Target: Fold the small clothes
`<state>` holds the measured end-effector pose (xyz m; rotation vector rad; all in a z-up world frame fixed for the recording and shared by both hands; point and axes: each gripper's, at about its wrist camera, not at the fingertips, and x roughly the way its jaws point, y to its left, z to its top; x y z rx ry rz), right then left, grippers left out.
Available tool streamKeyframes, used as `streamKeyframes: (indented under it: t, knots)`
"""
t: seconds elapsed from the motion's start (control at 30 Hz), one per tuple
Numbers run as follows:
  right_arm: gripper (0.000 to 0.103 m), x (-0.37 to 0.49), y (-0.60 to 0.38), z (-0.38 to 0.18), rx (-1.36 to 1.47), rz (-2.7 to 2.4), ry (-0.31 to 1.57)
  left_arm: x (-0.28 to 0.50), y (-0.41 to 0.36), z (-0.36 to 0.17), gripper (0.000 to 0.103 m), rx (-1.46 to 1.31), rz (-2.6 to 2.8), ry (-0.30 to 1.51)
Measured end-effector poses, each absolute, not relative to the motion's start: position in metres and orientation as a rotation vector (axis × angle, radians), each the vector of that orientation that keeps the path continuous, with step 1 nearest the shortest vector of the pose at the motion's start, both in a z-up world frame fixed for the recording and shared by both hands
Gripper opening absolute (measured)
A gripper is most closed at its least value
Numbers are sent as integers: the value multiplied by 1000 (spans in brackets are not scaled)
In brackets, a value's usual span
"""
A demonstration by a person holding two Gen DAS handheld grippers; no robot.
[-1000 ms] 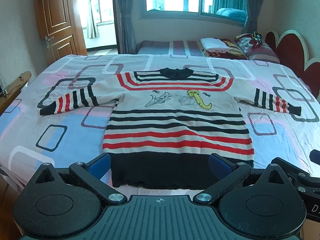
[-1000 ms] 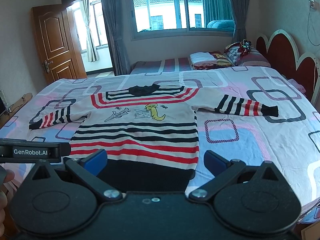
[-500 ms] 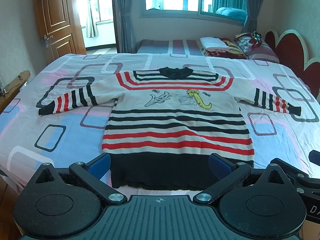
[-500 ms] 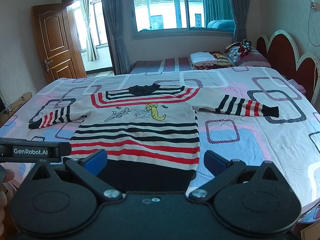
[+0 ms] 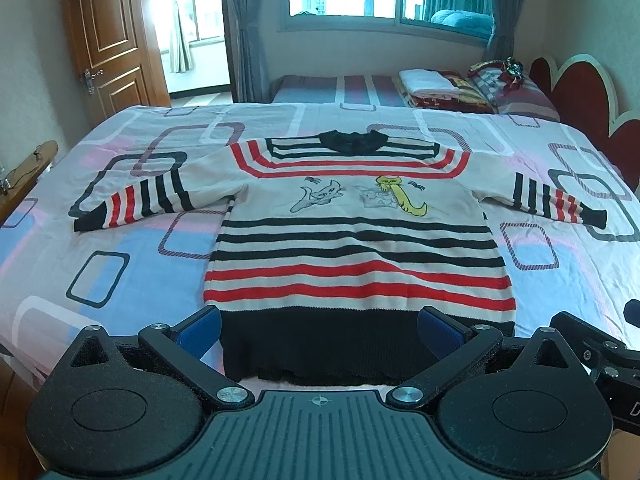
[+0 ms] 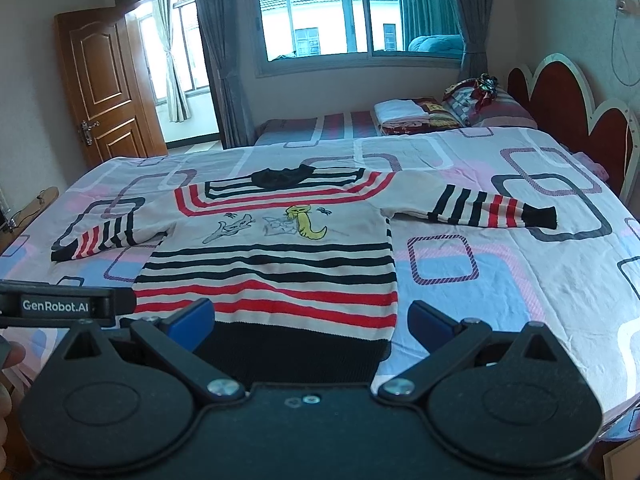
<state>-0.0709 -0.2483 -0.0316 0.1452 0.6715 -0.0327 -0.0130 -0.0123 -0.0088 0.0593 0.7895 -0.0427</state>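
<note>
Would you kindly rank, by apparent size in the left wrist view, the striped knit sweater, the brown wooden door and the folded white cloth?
1. Striped knit sweater.
2. Brown wooden door; it stands farther away, so true size is unsure.
3. Folded white cloth.

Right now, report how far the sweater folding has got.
Done: the striped sweater lies flat, face up on the bed, both sleeves spread out to the sides. In hand: nothing. The left gripper and the right gripper are both open near the black hem, holding no cloth. Left: every fold; the left sleeve, the right sleeve and the body are all unfolded.
</note>
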Motion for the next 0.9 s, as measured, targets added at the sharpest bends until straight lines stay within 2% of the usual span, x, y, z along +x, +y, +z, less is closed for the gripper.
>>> streamKeyframes:
  t: [0.9]
  knots:
    - [102, -4, -239, -53, 196, -349, 693, 125, 10, -36, 103, 160, -218, 820]
